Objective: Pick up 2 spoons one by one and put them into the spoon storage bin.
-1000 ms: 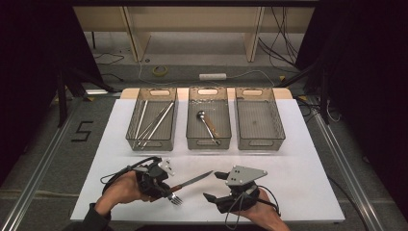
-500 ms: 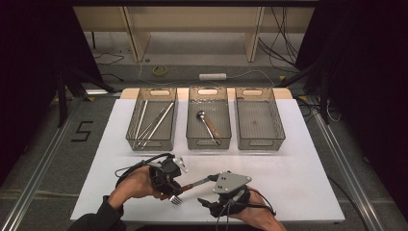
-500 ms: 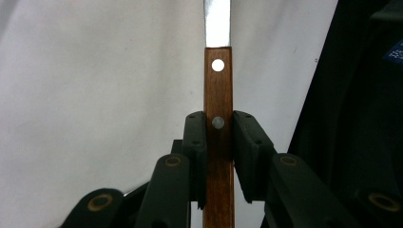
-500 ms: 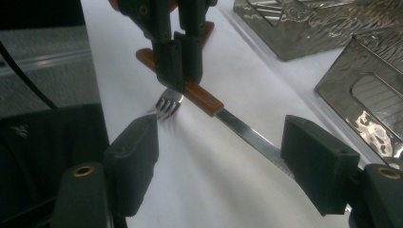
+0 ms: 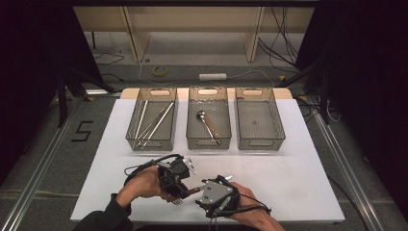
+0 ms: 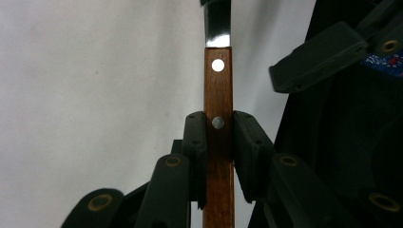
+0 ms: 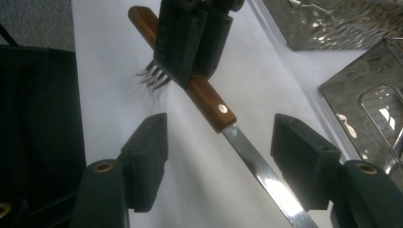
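Observation:
A knife with a brown wooden handle (image 6: pixel 217 80) and a steel blade (image 7: pixel 259 168) is held above the white table. My left gripper (image 6: pixel 218 137) is shut on the handle, its pads pressing both sides. In the high view the left gripper (image 5: pixel 175 179) sits left of the right gripper (image 5: pixel 215 188) near the front edge. My right gripper (image 7: pixel 218 161) straddles the blade with a gap at each pad; its jaws have just been closing. A fork's tines (image 7: pixel 153 76) poke out below the left gripper (image 7: pixel 190 38).
Three clear trays stand in a row at the back of the white table (image 5: pixel 298 168): the left tray (image 5: pixel 132 137) holds several long utensils, the middle tray (image 5: pixel 191 137) a spoon (image 5: pixel 207 122), and the right tray (image 5: pixel 279 134) nothing. A cable trails from each gripper.
Both hands have drawn together. The left gripper carried the knife to the right, and the right gripper moved left and lower, so its jaws now stand either side of the blade and closer together.

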Demonstrator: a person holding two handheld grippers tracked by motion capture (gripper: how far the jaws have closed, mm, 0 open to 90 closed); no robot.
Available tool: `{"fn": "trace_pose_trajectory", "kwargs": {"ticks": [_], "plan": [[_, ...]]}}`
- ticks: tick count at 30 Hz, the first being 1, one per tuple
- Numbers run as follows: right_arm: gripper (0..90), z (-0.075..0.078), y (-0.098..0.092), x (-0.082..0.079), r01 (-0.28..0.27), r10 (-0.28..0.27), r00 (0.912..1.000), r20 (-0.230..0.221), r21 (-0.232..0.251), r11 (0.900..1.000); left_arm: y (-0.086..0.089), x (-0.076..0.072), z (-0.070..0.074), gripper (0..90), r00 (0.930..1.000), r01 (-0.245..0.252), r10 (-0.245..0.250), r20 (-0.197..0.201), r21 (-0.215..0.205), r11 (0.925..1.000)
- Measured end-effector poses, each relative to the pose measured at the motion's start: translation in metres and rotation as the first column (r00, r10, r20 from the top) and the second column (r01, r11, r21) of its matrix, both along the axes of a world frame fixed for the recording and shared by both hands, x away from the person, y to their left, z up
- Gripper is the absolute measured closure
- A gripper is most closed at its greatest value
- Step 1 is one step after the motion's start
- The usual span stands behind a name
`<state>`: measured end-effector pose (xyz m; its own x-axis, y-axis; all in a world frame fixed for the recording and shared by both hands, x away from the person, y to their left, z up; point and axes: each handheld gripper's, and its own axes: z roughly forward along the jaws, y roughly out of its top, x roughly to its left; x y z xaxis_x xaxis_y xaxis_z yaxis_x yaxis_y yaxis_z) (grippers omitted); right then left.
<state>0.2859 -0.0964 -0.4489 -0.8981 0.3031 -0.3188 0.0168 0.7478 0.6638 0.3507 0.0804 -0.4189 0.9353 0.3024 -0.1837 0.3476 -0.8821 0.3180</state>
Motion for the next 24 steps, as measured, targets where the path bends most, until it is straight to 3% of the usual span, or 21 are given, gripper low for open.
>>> {"fn": "trace_pose_trajectory", "kwargs": {"ticks": [11, 17, 24], "plan": [[50.2, -0.009, 0.011, -0.002, -0.052, 0.057, 0.9971, 0.051, -0.084, 0.995, -0.004, -0.005, -0.001, 75.4, 0.9995, 0.028, -0.027, -0.015, 0.021, 0.9994], [55.9, -0.011, 0.013, -0.003, -0.077, 0.088, 0.9931, 0.078, -0.138, 0.987, -0.005, -0.007, -0.001, 75.4, 0.9994, 0.028, -0.027, -0.021, 0.023, 0.9993], [63.1, -0.014, 0.017, -0.005, -0.086, 0.102, 0.9901, 0.097, -0.151, 0.985, -0.007, -0.008, 0.0, 75.4, 0.9988, 0.04, -0.039, -0.028, 0.026, 0.9989]]}}
